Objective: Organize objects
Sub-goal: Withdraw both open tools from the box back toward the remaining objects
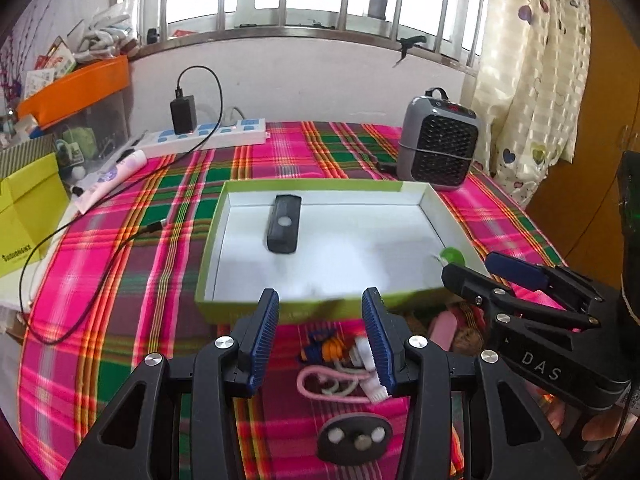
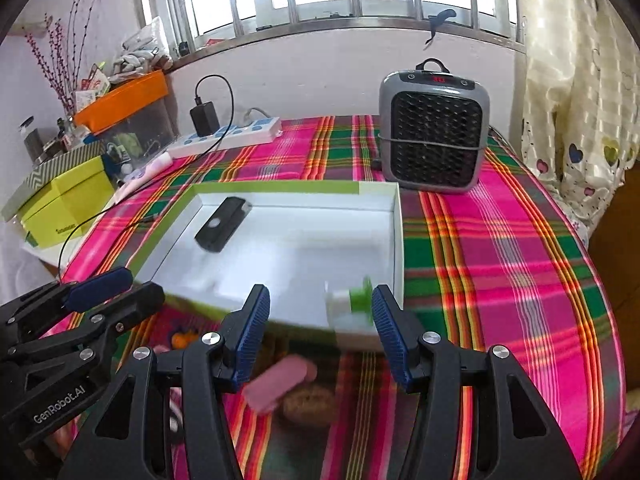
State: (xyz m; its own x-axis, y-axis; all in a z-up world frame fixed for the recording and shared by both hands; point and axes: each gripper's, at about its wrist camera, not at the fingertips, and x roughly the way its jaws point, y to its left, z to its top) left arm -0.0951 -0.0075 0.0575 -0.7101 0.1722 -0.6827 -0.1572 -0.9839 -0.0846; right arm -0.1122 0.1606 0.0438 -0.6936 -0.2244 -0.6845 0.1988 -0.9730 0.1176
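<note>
Left gripper [image 1: 320, 320]: jaws released, above cords [image 1: 336, 364];
Right gripper [image 2: 320, 320]: jaws released, nothing held;
Box [image 2: 280, 188]: holds black remote [image 2: 222, 229]

A box [image 1: 434, 204] sits mid-frame on the cloth [image 1: 120, 280], with a remote [image 1: 284, 224] in its upper left part. A heater [image 1: 438, 144] stands behind its right corner; a power strip [image 1: 208, 136] lies upper left. Cords [image 1: 332, 360] lie below the box.
</note>
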